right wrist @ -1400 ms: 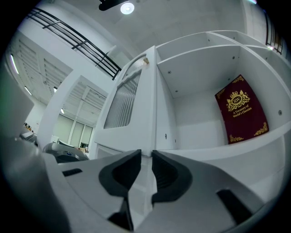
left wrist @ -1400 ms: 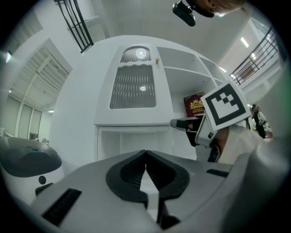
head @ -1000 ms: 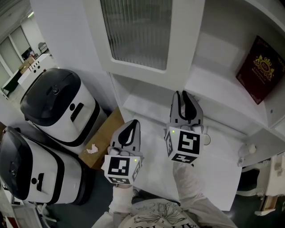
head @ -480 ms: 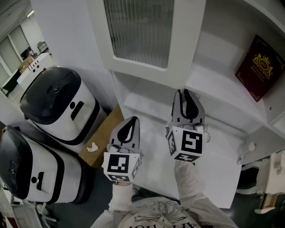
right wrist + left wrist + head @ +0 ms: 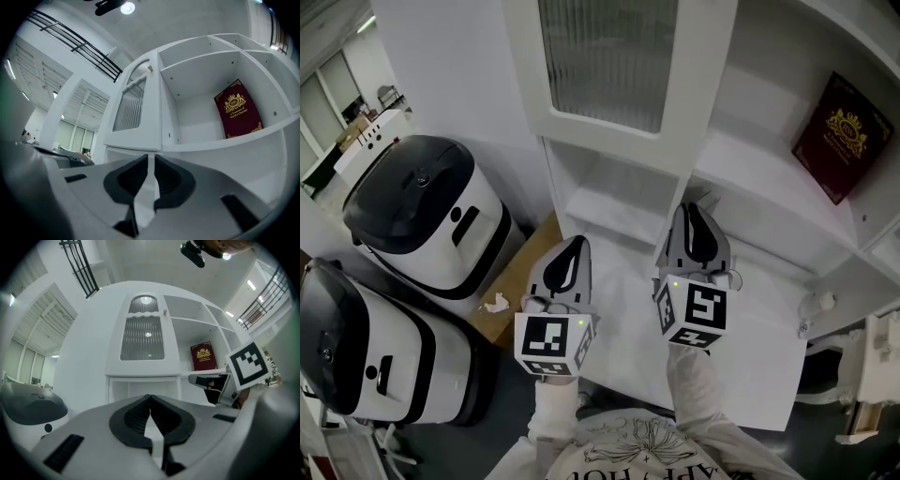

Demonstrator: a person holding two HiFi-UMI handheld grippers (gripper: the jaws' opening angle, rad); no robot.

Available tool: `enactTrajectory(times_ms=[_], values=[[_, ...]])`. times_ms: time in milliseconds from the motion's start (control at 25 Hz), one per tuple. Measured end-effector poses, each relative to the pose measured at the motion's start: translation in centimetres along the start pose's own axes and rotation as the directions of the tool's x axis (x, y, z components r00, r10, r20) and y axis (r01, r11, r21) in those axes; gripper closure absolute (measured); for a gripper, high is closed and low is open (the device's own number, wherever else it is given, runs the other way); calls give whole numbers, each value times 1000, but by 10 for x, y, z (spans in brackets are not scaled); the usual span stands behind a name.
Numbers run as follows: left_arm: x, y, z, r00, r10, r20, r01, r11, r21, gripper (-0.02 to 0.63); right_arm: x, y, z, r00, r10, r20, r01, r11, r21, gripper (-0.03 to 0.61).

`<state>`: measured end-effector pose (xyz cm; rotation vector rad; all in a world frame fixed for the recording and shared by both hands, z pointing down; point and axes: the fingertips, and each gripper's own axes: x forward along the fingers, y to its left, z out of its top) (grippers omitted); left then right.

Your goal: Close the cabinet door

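The white cabinet door [image 5: 605,61] with ribbed glass covers the left compartment and looks flush or nearly flush with the cabinet front. It also shows in the left gripper view as the door [image 5: 143,341] and in the right gripper view as the door [image 5: 133,110]. My left gripper [image 5: 576,242] is shut and empty, below the door and clear of it; its tips meet [image 5: 150,397]. My right gripper [image 5: 692,208] points at the open shelf to the door's right. Its jaws [image 5: 151,157] are closing to a narrow gap with nothing between them.
A dark red book [image 5: 847,136] leans in the open right compartment. A white counter [image 5: 750,356] runs under both grippers. Two white-and-black bins [image 5: 427,220] [image 5: 366,356] stand at the left, with a brown board [image 5: 525,281] on the floor beside them. A small knob [image 5: 818,302] sits at the right.
Both grippers have drawn back a little from the cabinet, toward me. The right gripper's jaws have narrowed from a clear gap to a slit. The left stays shut.
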<state>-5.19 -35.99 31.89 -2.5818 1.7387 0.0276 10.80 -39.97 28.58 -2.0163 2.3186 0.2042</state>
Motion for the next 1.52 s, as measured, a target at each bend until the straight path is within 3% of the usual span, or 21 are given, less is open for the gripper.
enactTrajectory(times_ms=[1520], values=[[-30, 7, 3, 1000, 2, 19, -1, 1000, -26, 610, -46, 30, -15, 998, 24, -61, -25, 999, -25, 558]])
